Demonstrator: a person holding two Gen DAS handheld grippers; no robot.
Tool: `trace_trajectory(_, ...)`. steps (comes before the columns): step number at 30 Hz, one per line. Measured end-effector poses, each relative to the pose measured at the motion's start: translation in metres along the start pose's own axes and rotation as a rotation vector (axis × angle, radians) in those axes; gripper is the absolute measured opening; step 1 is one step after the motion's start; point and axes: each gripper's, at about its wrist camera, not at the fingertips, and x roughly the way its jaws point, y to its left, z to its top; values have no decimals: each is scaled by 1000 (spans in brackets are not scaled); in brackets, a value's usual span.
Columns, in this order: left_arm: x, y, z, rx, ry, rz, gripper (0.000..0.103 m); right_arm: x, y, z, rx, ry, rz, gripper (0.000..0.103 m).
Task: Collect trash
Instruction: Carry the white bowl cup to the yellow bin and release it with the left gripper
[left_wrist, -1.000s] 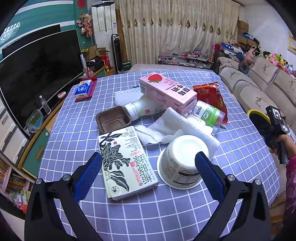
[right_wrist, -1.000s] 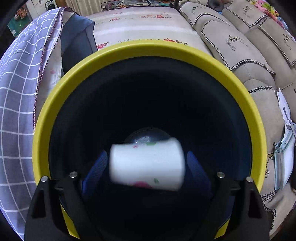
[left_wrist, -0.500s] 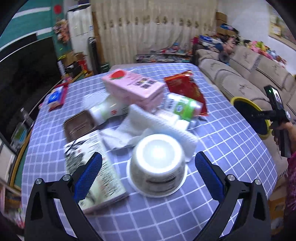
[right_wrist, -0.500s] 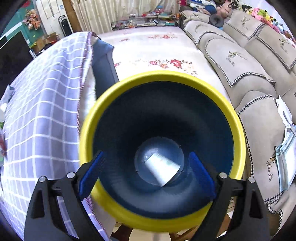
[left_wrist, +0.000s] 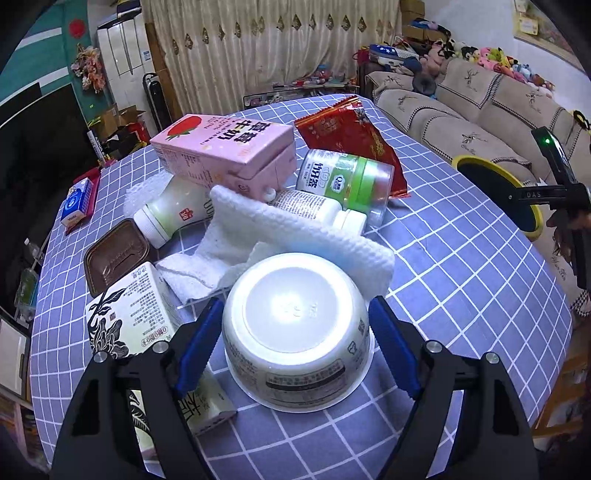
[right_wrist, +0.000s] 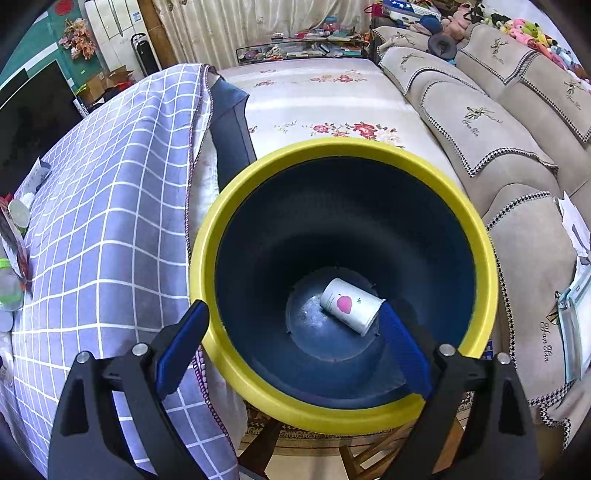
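An upside-down white paper bowl (left_wrist: 295, 332) sits on the checked tablecloth (left_wrist: 461, 280). My left gripper (left_wrist: 295, 302) straddles it with its jaws closing. The blue pads (left_wrist: 199, 343) flank the bowl's sides, and a thin gap shows on the left side. In the right wrist view my right gripper (right_wrist: 293, 310) hangs open and empty above a dark blue bin with a yellow rim (right_wrist: 332, 147). A white cup with a pink peach print (right_wrist: 349, 306) lies on its side at the bin's bottom. The bin (left_wrist: 476, 160) also shows past the table's right edge.
Behind the bowl lie a white cloth (left_wrist: 280, 236), a pink milk carton (left_wrist: 229, 155), a green-lidded jar (left_wrist: 343, 177), a red snack bag (left_wrist: 351, 133), a white bottle (left_wrist: 173, 218), a brown tray (left_wrist: 116, 254) and a flower-print carton (left_wrist: 129, 321). A sofa (right_wrist: 517, 147) runs along the right.
My left gripper came down and forward over the bowl, and its jaws narrowed around it. The cup dropped from the right gripper into the bin, and that gripper rose away.
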Motion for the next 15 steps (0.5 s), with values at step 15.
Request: trace_trajectory(15, -19, -7, -12, 17, -22, -12, 79, -2, 11, -10, -24, 2, 27, 88)
